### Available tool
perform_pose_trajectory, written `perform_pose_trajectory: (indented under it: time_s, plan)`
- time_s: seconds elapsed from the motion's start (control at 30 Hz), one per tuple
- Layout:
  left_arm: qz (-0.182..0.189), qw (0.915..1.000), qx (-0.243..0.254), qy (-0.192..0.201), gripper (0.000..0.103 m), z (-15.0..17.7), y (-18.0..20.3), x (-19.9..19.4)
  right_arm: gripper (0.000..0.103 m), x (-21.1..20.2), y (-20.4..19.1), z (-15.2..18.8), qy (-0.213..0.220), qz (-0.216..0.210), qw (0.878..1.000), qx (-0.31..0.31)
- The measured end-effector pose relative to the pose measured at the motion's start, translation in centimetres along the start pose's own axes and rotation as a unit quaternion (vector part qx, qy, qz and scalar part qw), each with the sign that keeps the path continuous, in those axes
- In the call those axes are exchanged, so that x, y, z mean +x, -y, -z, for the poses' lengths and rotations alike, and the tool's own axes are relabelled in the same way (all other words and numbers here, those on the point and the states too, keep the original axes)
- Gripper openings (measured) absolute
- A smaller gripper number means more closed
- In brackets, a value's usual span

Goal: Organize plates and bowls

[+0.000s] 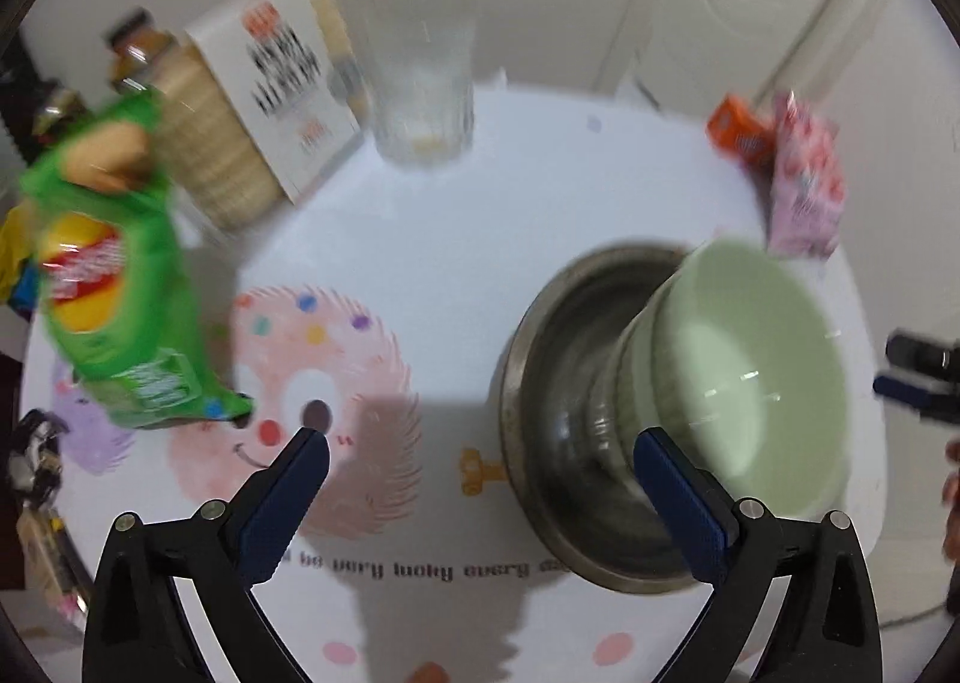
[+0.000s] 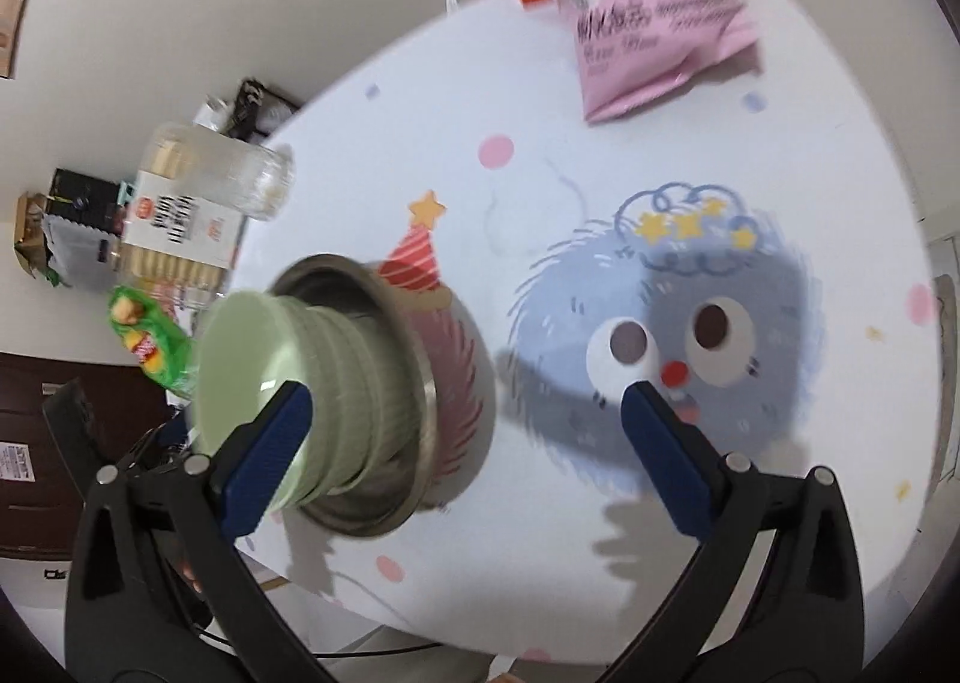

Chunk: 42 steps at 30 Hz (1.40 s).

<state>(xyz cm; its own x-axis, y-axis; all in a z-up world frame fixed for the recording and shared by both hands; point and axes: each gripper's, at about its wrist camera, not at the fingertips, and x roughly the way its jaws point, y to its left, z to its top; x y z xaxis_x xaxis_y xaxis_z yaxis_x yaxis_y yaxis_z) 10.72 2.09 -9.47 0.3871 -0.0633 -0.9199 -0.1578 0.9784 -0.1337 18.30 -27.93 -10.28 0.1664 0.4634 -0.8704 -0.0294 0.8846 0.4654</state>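
Both tools, left (image 1: 480, 464) and right (image 2: 468, 413), gape wide, empty; green bowls (image 1: 750, 371) stacked in steel bowl (image 1: 558, 383) at right could topple if nudged

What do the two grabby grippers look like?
Both look alike. The left gripper and the right gripper each have a black plastic frame with triangle cut-outs and small silver round bolts. Each has two fingers covered in dark blue, bumpy pads. No sleeves or markings show on them.
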Motion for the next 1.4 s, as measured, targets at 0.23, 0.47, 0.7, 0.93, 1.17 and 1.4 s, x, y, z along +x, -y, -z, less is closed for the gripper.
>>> perform_pose_trajectory:
  time_s: [0.23, 0.47, 0.7, 0.93, 1.17, 1.4]
  plan:
    - [-0.036, 0.9961, -0.048, 0.064, 0.103, 0.7, 3.2, -7.2, 0.103, -5.0, -4.5, 3.8, 0.032, 0.037, 0.997, -0.059]
    - [-0.049, 0.9938, -0.083, 0.054, 0.103, 2.7, 5.4, -10.6, 0.103, -9.3, -5.6, 7.1, 0.026, 0.090, 0.992, -0.082]
    - [-0.064, 0.9953, -0.043, 0.058, 0.103, 3.5, 7.7, -13.4, 0.103, -11.7, -7.1, 8.3, 0.037, 0.129, 0.984, -0.116]
    - [-0.065, 0.9960, -0.038, 0.047, 0.103, 3.8, 8.0, -14.2, 0.103, -12.8, -8.0, 8.4, 0.051, 0.127, 0.984, -0.114]
    - [-0.071, 0.9961, -0.027, 0.044, 0.103, 4.1, 8.0, -14.4, 0.103, -12.7, -8.2, 8.7, 0.050, 0.123, 0.986, -0.105]
    - [-0.074, 0.9958, -0.031, 0.044, 0.103, 4.0, 7.5, -14.6, 0.103, -12.7, -8.2, 8.9, 0.050, 0.125, 0.986, -0.102]
